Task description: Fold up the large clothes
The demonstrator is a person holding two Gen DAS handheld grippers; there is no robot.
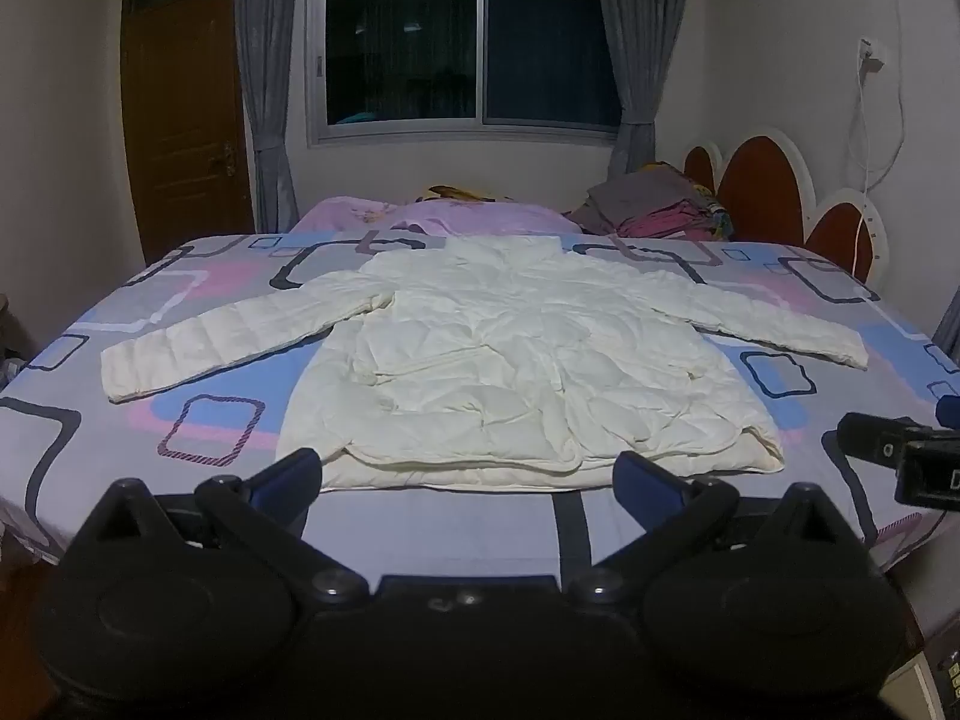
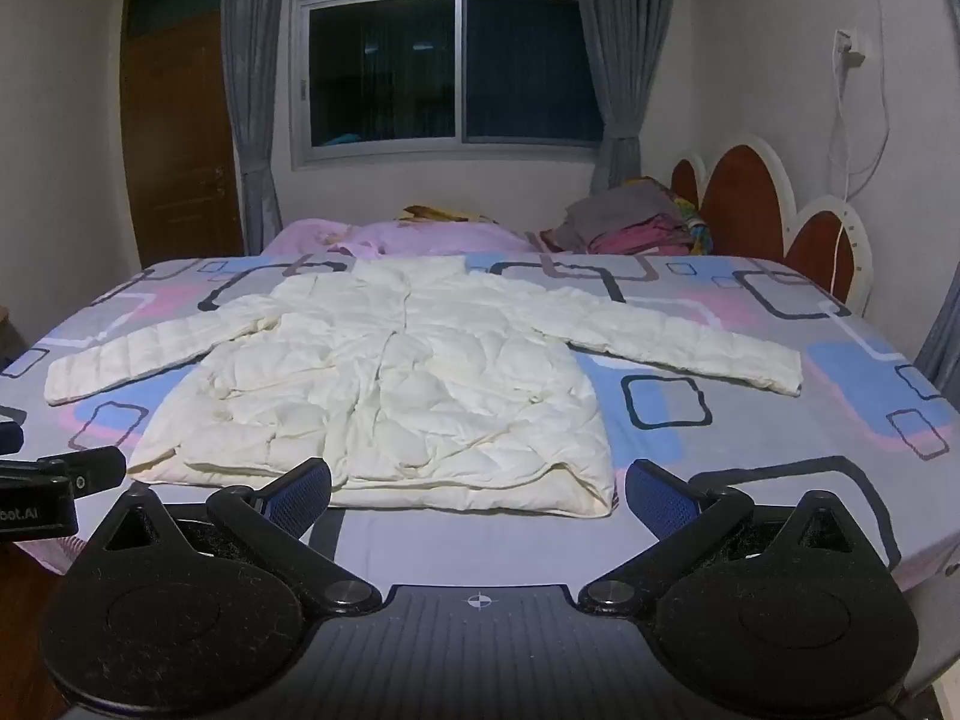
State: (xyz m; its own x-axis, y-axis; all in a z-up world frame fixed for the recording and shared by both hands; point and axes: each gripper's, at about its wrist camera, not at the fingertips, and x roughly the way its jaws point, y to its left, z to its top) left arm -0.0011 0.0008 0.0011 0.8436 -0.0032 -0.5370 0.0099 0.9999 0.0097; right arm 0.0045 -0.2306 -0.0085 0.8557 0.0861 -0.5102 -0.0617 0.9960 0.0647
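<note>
Spread flat on the bed (image 1: 198, 432), front up: a white jacket (image 1: 516, 372), both sleeves stretched out sideways, collar toward the far pillows (image 1: 480, 219), hem nearest the cameras. Left tongs (image 1: 468, 480) gaping wide, fingers apart, gripping nothing, held just short of the hem. Right tongs (image 2: 477, 492) likewise spread wide and empty, near the hem's right corner. Beyond the jacket, a stack of folded clothes (image 2: 630, 219) beside the headboard (image 2: 744, 198). Behind, a dark window (image 2: 444, 60) between grey curtains (image 2: 249, 90); a brown door (image 2: 177, 132) at left.
</note>
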